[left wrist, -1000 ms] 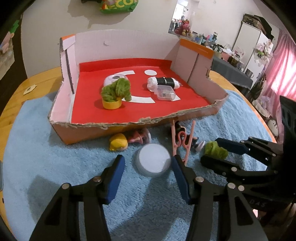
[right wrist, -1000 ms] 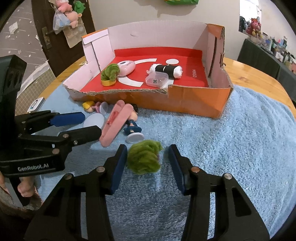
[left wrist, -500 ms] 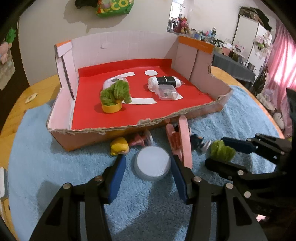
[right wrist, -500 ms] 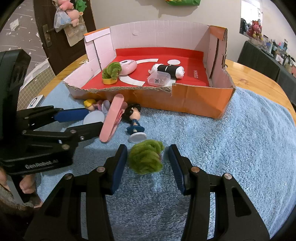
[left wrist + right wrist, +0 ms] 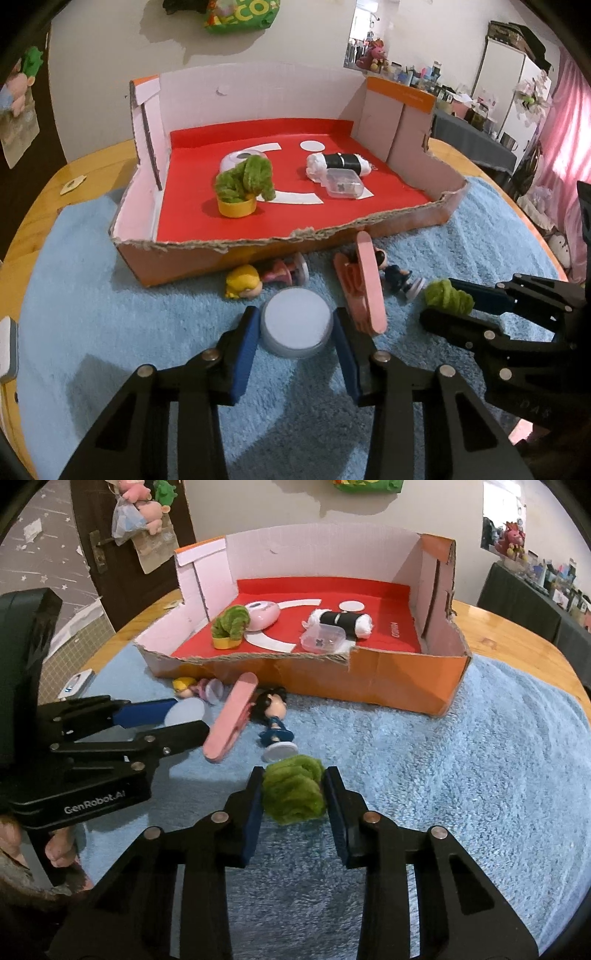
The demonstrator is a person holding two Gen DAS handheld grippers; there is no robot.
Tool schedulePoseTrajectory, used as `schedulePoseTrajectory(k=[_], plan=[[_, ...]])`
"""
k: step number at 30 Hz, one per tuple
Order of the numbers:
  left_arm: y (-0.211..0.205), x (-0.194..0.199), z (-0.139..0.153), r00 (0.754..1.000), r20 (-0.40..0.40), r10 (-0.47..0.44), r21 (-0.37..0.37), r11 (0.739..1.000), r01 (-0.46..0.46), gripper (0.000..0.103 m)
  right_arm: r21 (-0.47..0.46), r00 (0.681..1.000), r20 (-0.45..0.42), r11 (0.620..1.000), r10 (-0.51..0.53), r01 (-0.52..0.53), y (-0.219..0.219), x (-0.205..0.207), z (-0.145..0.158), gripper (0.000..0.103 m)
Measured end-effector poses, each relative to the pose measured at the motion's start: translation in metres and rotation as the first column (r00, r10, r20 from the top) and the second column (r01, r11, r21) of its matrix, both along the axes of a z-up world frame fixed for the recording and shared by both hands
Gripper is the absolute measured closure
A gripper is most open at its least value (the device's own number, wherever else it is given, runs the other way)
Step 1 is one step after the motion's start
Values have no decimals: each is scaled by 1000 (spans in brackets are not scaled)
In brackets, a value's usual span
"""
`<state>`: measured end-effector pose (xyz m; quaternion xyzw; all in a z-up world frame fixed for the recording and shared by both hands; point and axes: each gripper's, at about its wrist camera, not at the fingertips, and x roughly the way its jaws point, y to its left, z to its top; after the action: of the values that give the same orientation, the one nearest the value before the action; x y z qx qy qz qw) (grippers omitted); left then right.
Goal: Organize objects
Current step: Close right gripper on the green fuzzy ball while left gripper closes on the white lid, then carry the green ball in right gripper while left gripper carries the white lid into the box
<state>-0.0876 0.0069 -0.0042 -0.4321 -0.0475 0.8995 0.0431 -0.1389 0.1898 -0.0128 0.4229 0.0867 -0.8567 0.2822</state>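
A pale round tin [image 5: 295,328] lies flat on the blue towel [image 5: 92,332], between the fingers of the left gripper [image 5: 293,330]; the jaws are closing and the pads touch its sides. A fuzzy green ball [image 5: 293,794] sits between the fingers of the right gripper [image 5: 293,797], also closing, already squeezing it. Both grippers point downward toward the box [image 5: 207,258].

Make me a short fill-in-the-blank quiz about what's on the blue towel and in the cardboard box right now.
1. The left gripper is closing around a round white ____.
2. The right gripper is closing around a fuzzy ____ tuft.
3. The floor of the cardboard box is coloured ____.
4. The pink clip lies on the blue ____, outside the box.

Missing words: lid; green; red; towel
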Motion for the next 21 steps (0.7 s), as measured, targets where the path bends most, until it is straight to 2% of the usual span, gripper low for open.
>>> schedulePoseTrajectory(k=[21], plan=[[-9, 19, 12, 999, -28, 26, 71, 997, -24, 61, -67, 999, -1, 996, 51, -51, -15, 11, 13, 72]])
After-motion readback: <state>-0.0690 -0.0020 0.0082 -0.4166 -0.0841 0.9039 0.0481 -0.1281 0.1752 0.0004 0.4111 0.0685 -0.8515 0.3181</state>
